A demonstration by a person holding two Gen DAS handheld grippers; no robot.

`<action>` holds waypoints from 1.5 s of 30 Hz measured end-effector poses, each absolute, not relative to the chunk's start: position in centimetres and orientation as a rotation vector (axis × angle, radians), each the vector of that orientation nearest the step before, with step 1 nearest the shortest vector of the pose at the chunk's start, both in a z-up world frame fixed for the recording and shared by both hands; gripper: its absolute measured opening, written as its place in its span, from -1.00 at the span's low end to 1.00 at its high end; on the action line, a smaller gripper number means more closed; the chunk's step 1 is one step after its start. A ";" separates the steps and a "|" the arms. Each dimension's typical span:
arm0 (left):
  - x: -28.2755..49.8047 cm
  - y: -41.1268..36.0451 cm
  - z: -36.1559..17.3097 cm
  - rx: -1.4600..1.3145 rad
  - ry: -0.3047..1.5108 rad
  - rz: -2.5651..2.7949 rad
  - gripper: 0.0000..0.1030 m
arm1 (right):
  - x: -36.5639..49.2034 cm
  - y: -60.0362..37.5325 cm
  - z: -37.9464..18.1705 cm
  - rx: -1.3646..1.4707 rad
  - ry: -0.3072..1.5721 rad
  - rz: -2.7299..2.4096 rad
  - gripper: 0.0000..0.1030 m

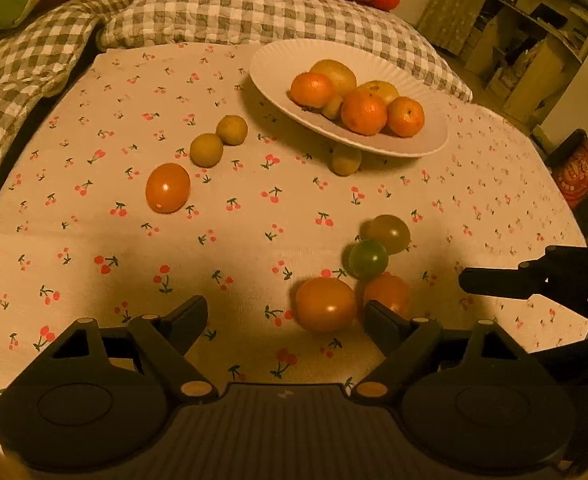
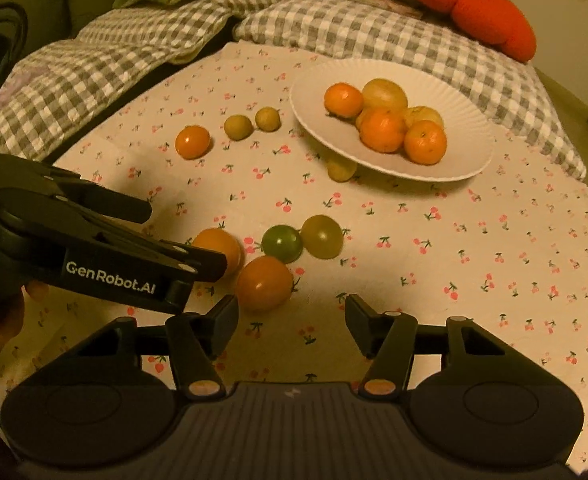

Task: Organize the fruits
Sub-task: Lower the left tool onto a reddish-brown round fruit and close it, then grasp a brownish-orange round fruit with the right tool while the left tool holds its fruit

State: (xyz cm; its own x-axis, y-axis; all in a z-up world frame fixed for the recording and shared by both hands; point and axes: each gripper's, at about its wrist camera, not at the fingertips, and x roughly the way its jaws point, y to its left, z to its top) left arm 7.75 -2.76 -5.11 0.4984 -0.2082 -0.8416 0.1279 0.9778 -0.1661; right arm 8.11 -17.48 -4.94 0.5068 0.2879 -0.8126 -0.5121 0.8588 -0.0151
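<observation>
Black two-finger left gripper [image 1: 286, 322] is hanging with jaws apart and empty beside a round orange tomato [image 1: 325, 304], while the black right gripper [image 2: 292, 322] is also standing open and empty. Loose fruits are lying clustered on the cherry-print cloth [image 1: 94, 220], well short of the white paper plate [image 1: 278, 60]. Closing off-centre is risking nudging that tomato into its touching neighbours and scattering them.

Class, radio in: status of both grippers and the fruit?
Both hand-held grippers open, empty. Loose tomatoes just ahead. Plate half filled. Nothing blocking.
</observation>
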 end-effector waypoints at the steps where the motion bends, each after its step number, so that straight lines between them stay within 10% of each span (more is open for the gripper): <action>1: 7.8 -2.9 -5.3 -0.076 1.031 -0.204 0.43 | 8.1 -17.4 -5.1 -0.273 0.922 0.492 0.03; 11: 8.2 -2.6 -5.9 -0.196 1.029 -0.252 -0.51 | 8.4 -16.5 -5.5 -0.274 0.881 0.524 -0.09; 45: 9.4 3.3 -2.0 -0.435 0.891 -0.161 -0.52 | 10.8 -21.6 -0.7 -0.028 0.749 0.434 -0.40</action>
State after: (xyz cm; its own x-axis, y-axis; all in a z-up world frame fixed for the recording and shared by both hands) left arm 9.43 3.27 -1.96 0.6236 -0.3135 -0.7161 -0.0423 0.9012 -0.4313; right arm 10.77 -21.59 -0.75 0.6487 0.3715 -0.6642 -0.3912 0.9114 0.1277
